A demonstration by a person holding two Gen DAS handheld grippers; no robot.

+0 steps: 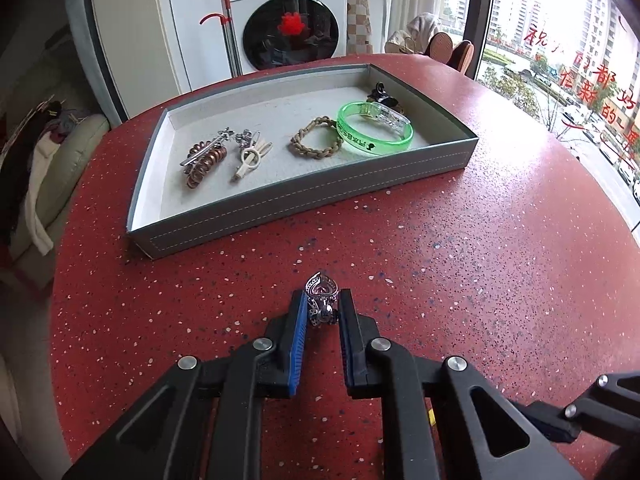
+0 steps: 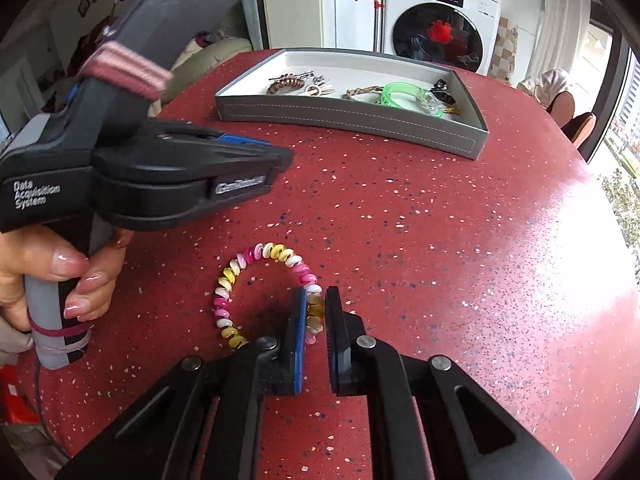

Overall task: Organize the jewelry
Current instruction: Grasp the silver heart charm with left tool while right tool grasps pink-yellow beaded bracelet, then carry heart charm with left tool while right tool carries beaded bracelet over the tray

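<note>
My left gripper (image 1: 323, 305) is shut on a silver ornate ring (image 1: 321, 296) with a heart-shaped top, low over the red speckled table (image 1: 460, 280). My right gripper (image 2: 316, 306) is shut on the right side of a pink, yellow and white coiled bracelet (image 2: 256, 280) that lies on the table. The grey tray (image 1: 304, 210) stands farther back and holds a copper coil hair tie (image 1: 204, 162), a cream clip (image 1: 250, 156), a braided bracelet (image 1: 316, 138), a green bangle (image 1: 374, 128) and a black clip (image 1: 382, 94). The left gripper's body (image 2: 160, 176) and the hand on its handle fill the left of the right wrist view.
The round table's edge curves on the left and right. A washing machine (image 1: 292, 20) stands behind the table, a window (image 1: 560, 60) is on the right, and a sofa with clothes (image 1: 52, 160) is on the left.
</note>
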